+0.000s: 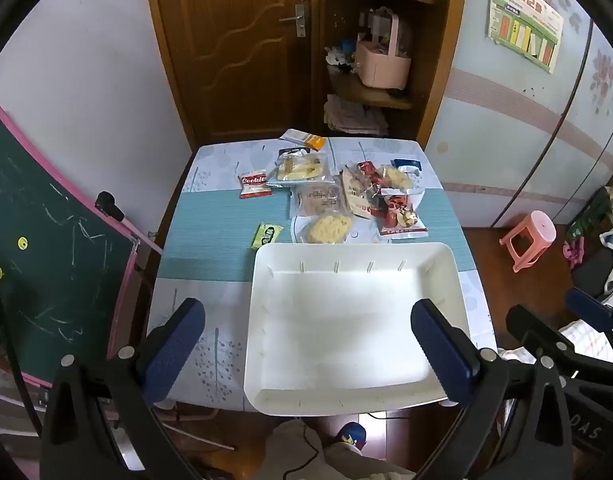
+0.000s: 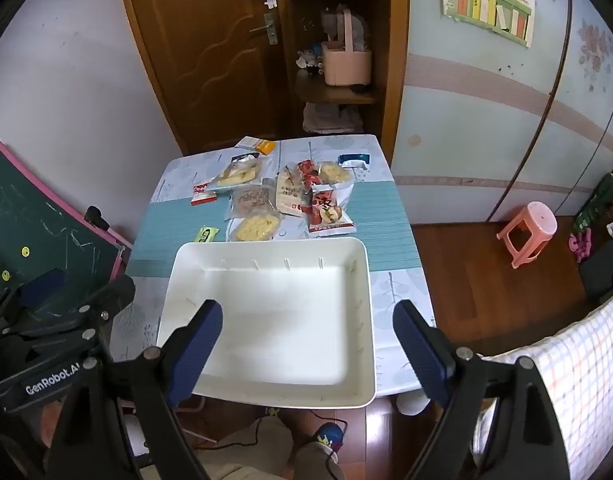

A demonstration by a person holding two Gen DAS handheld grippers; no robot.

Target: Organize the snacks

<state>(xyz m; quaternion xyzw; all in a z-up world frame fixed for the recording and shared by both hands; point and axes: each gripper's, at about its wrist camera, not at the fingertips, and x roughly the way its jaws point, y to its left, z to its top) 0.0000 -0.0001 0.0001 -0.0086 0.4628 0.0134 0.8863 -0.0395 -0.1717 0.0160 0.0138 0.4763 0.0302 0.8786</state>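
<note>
Snack packets (image 1: 330,196) lie beyond the empty white bin (image 1: 354,320); light, crinkly, slippery, best pinched at sealed edges. Both grippers, left gripper (image 1: 306,344) and right gripper (image 2: 306,344), hover wide open, holding nothing.

A plain white tray (image 1: 446,276) sits on a teal-striped mat (image 1: 210,236) over a pale-blue, leaf-printed tablecloth (image 1: 210,356).

white bin (image 1: 354,320) open, snack packets (image 1: 346,196) crowd beyond

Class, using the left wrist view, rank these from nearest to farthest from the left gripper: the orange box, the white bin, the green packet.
1. white bin, right below the left gripper.
2. green packet, just past the bin's far left corner.
3. orange box, at the table's far edge.
</note>
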